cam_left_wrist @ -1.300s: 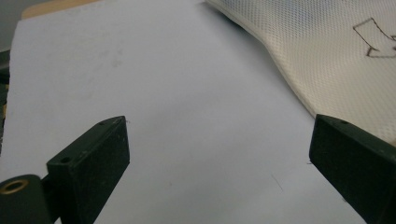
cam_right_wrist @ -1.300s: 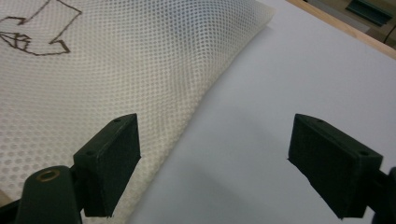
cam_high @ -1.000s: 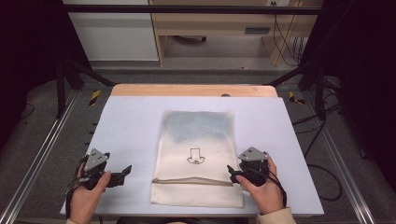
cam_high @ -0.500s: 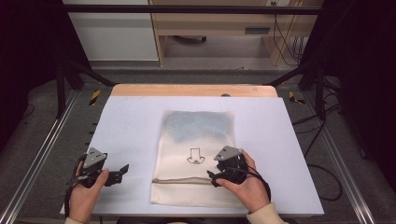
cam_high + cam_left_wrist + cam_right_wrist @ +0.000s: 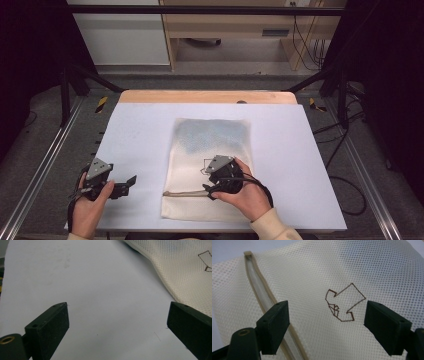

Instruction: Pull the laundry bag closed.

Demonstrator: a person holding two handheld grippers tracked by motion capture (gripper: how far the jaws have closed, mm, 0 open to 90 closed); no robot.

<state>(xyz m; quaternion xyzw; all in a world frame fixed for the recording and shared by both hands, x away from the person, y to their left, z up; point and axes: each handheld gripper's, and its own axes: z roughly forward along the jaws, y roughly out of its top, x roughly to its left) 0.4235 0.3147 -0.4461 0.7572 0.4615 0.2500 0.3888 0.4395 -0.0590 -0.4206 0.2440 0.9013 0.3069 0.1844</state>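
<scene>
My right gripper (image 5: 212, 186), jaws apart and just closing, nothing between them, over the mesh bag (image 5: 210, 165) near the tabletop's (image 5: 140, 130) front edge: I should centre on the zipper (image 5: 263, 302) before clamping.

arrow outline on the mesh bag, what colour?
Dark brown, on the cream mesh bag; the arrow outline shows best in the right gripper view.

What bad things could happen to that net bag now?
1. The right gripper hangs over the net bag with its fingers apart, and they have just been closing. If they pinch only loose mesh beside the zipper, the bag might bunch up instead of opening.
2. The left gripper sits off the bag on the table, so nothing pins the bag and it could slide.
</scene>
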